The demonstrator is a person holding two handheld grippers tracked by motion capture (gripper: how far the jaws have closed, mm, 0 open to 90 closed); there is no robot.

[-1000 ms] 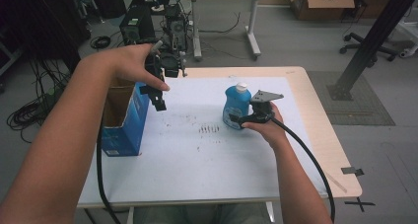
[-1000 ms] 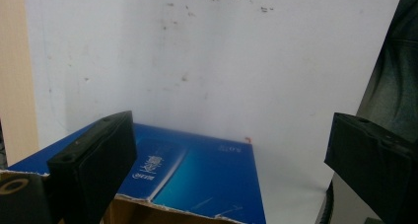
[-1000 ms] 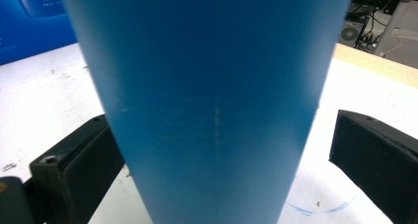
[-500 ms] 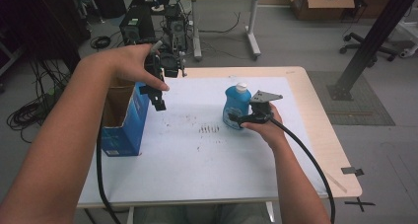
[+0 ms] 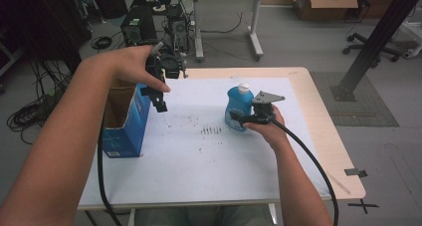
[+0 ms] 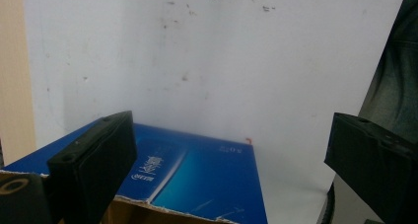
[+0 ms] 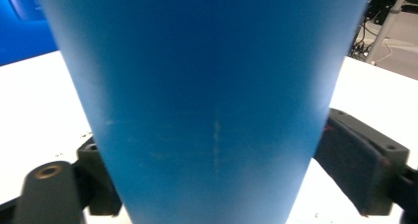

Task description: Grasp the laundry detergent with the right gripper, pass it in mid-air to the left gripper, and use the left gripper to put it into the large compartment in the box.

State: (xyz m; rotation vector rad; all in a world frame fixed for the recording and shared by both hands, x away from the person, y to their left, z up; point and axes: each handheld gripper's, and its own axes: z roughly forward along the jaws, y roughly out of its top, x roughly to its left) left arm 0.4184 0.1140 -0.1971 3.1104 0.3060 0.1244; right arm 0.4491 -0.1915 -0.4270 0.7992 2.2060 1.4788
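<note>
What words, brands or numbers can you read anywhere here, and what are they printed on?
No text can be read in full.
Blue cardboard box: a white logo and a small line of print in the left gripper view, too blurred to quote.
Same box in the high view: pale print low on its side, too small to read.
Blue bottle: a label patch, illegible.

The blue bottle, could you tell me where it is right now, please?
In the high view the blue bottle stands upright on the white sheet, right of centre, between the jaws of the right gripper.
</note>
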